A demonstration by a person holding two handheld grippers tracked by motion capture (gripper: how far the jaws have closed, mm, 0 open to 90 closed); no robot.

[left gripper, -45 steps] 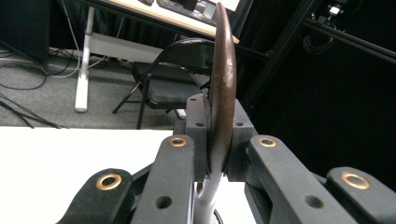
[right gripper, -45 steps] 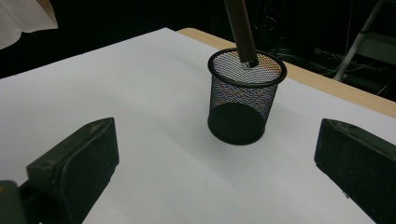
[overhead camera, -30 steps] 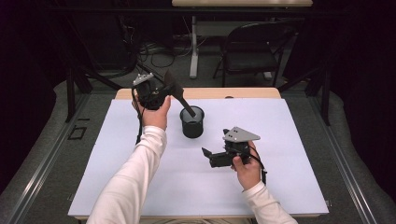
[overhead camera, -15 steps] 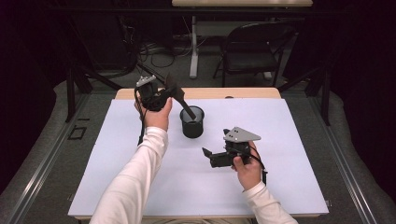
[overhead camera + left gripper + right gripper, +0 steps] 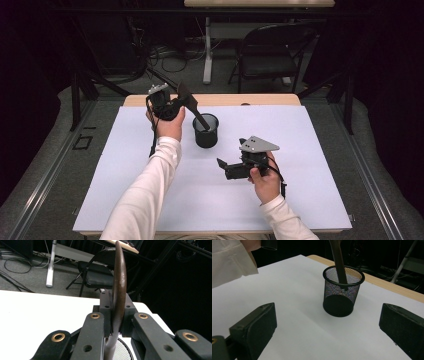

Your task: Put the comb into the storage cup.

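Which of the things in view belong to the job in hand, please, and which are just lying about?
In the job:
- spatula, clamped in the left claw, handle end down in the cup
- mesh cup on the white sheet
- right claw, open, aimed at the cup

Lying about:
- folding chair behind the table
- cables on the floor

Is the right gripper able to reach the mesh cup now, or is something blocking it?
Probably yes. The right gripper is open and faces the mesh cup across bare white table. The spatula held by the left gripper leans into the cup from above only.
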